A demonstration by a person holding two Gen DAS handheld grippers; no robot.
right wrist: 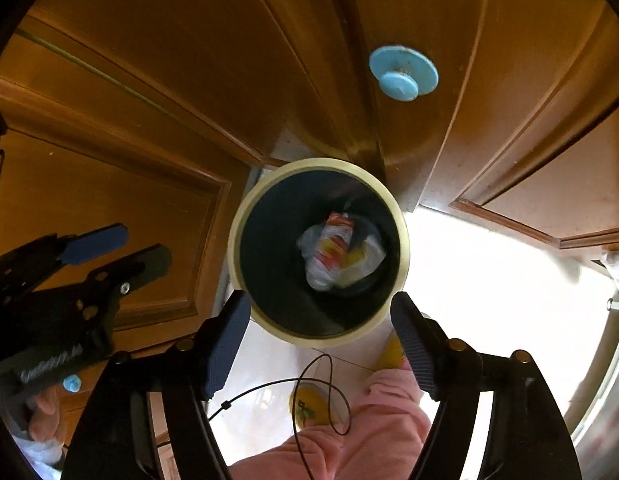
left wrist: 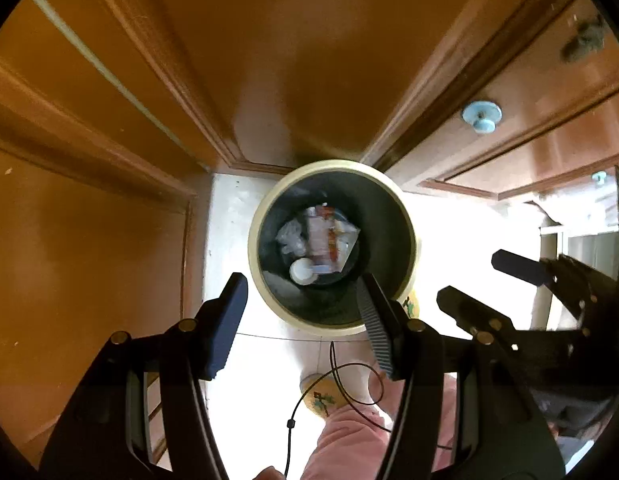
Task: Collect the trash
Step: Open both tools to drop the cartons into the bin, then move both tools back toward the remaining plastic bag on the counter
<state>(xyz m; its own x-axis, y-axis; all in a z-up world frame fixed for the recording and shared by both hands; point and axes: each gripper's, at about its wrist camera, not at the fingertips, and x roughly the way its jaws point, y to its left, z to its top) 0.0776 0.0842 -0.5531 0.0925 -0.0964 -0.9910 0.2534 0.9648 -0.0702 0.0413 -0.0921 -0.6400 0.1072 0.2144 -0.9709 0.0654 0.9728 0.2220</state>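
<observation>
A: State of fingers?

B: Left gripper (left wrist: 305,320): fingers apart, nothing between, aimed down at the bin (left wrist: 333,165). Right gripper (right wrist: 321,340): fingers likewise spread wide, empty, framing the bin mouth from above.

A: Location of trash?

B: At the bottom of the bin: crumpled wrapper (left wrist: 325,236) with red print, clear plastic beside it, white round cap (left wrist: 302,270) at the near edge of the heap. Blurred in the right wrist view; cannot tell whether anything there is in mid-fall. Bin itself on the pale floor (left wrist: 229,208), tucked into the corner of the wooden cabinet doors (left wrist: 109,160).

A: Step in hand, as judged?

B: Drop-off over the bin, probably at or past release. No piece seen outside the rim.

A: Notes for doing it well?

B: Keep both pairs of fingers centred over the opening, above the cream rim, not touching it. Probably a light bin, likely to tip or slide if clipped. Lift straight up, no sideways sweep: grippers near each other, blue knob (right wrist: 403,70) on the door behind the bin. Mind the loose cable (right wrist: 226,405) looping below the fingers, near the slipper (right wrist: 309,404); snag risk on withdrawal.

A: Check before leaving?

B: Look once more into the bin; confirm nothing clinging to the fingers.
</observation>
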